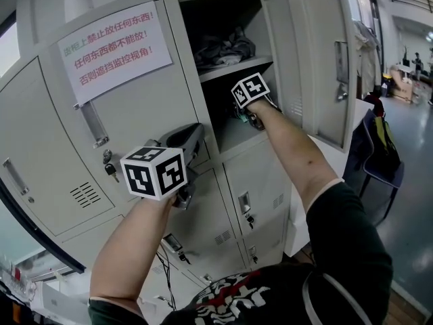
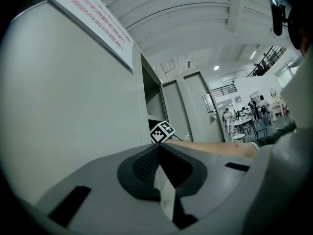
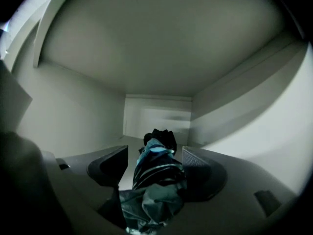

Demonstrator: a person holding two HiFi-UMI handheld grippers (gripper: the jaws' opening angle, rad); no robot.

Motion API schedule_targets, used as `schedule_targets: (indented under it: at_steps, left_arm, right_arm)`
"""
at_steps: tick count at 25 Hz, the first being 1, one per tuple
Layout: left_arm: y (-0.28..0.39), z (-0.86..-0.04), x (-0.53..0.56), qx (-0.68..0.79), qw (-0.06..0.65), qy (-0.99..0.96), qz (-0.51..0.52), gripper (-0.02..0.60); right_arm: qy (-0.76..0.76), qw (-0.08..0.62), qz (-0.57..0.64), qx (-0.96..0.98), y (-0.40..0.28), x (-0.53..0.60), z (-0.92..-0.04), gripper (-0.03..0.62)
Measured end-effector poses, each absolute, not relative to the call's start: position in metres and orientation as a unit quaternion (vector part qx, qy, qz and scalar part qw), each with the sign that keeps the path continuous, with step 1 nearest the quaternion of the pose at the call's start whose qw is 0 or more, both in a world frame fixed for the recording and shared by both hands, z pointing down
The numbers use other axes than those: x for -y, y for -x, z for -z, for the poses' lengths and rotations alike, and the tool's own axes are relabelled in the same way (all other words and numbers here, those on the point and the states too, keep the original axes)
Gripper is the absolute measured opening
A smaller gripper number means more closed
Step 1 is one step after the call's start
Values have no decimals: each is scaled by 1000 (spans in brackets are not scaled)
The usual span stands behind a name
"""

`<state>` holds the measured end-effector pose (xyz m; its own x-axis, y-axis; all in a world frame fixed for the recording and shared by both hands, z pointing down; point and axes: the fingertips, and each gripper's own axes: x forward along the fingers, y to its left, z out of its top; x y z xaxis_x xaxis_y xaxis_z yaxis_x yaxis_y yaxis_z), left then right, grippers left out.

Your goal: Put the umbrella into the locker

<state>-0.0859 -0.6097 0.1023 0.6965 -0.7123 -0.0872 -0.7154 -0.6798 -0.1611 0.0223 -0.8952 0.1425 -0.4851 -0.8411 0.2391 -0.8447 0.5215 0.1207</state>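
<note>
The folded umbrella, dark with teal stripes, lies inside the open locker compartment, its tip pointing at the back wall. My right gripper reaches into that compartment and stands open. The umbrella lies between its pads; the left pad shows a gap to the fabric. In the head view my right gripper sits under its marker cube at the compartment's mouth. My left gripper hovers level in front of the closed locker door to the left, shut with nothing in it; its tips meet.
The locker's door hangs open to the right. A shelf above holds bundled grey clothes. A paper notice is stuck on the neighbouring door, and keys hang in a lock. A chair with a bag stands at the right.
</note>
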Motion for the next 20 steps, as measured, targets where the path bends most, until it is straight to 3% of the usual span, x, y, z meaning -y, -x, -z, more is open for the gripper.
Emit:
schedule_targets:
  at_steps: [12,20]
  left_arm:
    - [83,-103,609,-389,92,916,-8,8]
    - [88,-107,605,-383,93,919,-16,8]
  right_arm:
    - [-491,125,-5,862,-29,886,-140,336]
    - [-494,80,26,866,-33,849,-112,334]
